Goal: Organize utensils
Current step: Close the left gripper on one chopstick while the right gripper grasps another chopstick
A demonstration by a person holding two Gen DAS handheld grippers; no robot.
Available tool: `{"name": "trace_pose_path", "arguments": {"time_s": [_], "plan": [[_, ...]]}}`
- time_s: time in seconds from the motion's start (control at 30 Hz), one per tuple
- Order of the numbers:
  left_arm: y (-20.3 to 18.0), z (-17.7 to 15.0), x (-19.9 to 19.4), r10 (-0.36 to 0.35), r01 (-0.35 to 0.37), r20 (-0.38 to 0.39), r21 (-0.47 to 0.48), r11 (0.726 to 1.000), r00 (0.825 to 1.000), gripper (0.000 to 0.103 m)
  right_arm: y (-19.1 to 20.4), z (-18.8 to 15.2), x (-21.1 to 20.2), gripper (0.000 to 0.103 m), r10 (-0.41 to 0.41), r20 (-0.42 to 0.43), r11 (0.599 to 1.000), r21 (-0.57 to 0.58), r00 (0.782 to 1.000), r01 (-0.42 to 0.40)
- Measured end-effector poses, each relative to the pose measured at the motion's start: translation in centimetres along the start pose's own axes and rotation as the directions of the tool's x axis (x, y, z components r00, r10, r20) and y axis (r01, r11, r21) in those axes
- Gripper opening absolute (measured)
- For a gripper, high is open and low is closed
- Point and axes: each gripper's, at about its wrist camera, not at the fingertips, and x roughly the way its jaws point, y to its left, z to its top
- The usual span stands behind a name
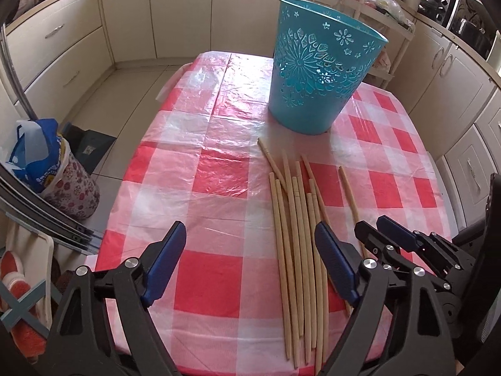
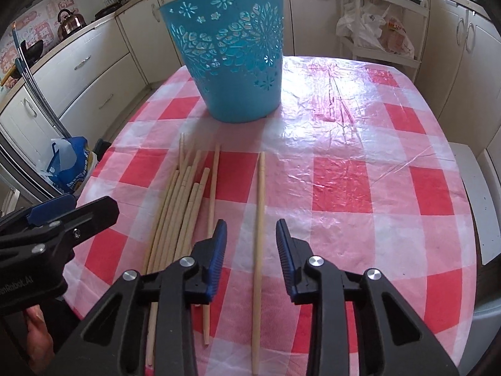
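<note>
At the far left of the left wrist view, a blue plastic bag point(image 1: 31, 156) is seen stuffed into a flowered bin point(image 1: 73, 188) on the tiled floor beside the table. The left gripper point(image 1: 250, 260) is held low over the near edge of the red-and-white checked tablecloth point(image 1: 194, 169), its jaws spread wide with nothing between them; only bare cloth lies in the gap. Just right of that gap, a loose bundle of wooden chopsticks point(image 1: 297, 219) is laid flat on the cloth, running lengthwise away from the camera, with the blue pad of the right-hand finger point(image 1: 335, 260) standing over its right edge. Beyond the bundle, a teal cut-out basket point(image 1: 316, 72) stands upright on the cloth, near the far tips of the chopsticks but apart from them. Further right, a single chopstick point(image 2: 259, 235) is seen lying by itself, apart from the bundle. The right gripper point(image 2: 250, 244) is held directly over it, jaws spread on either side of the stick without touching it. A white wire rack point(image 2: 375, 15) holding plastic bags stands behind the table.
</note>
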Motion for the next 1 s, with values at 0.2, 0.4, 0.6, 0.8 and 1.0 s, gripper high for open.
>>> {"name": "trace_pose_path", "arguments": {"time_s": [0.2, 0.4, 0.6, 0.8, 1.0], "plan": [[-0.3, 0.6, 3.0, 0.006, -0.005, -0.030, 0.004, 1.000, 1.000, 0.071, -0.2, 0.3, 1.5, 0.029, -0.003, -0.028, 1.000, 0.000, 1.000, 0.003], [0.1, 0.5, 4.8, 0.012, -0.012, -0.059, 0.001, 1.000, 0.998, 0.061, -0.3, 0.7, 2.3, 0.029, -0.016, -0.020, 1.000, -0.016, 1.000, 0.016], [-0.3, 0.5, 5.4, 0.038, -0.036, -0.044, 0.044, 0.998, 0.998, 0.058, 0.1, 0.8, 2.6, 0.015, -0.028, -0.011, 0.999, -0.042, 1.000, 0.028], [-0.8, 0.5, 5.4, 0.048, -0.045, -0.039, 0.087, 0.995, 0.998, 0.056, -0.3, 0.9, 2.6, 0.007, -0.026, -0.007, 0.999, -0.039, 1.000, 0.025], [-1.2, 0.4, 5.2, 0.127, -0.122, -0.021, 0.159, 0.980, 0.992, 0.056, -0.3, 0.9, 2.6, 0.007, -0.031, -0.005, 0.998, -0.045, 0.999, 0.031]]}}
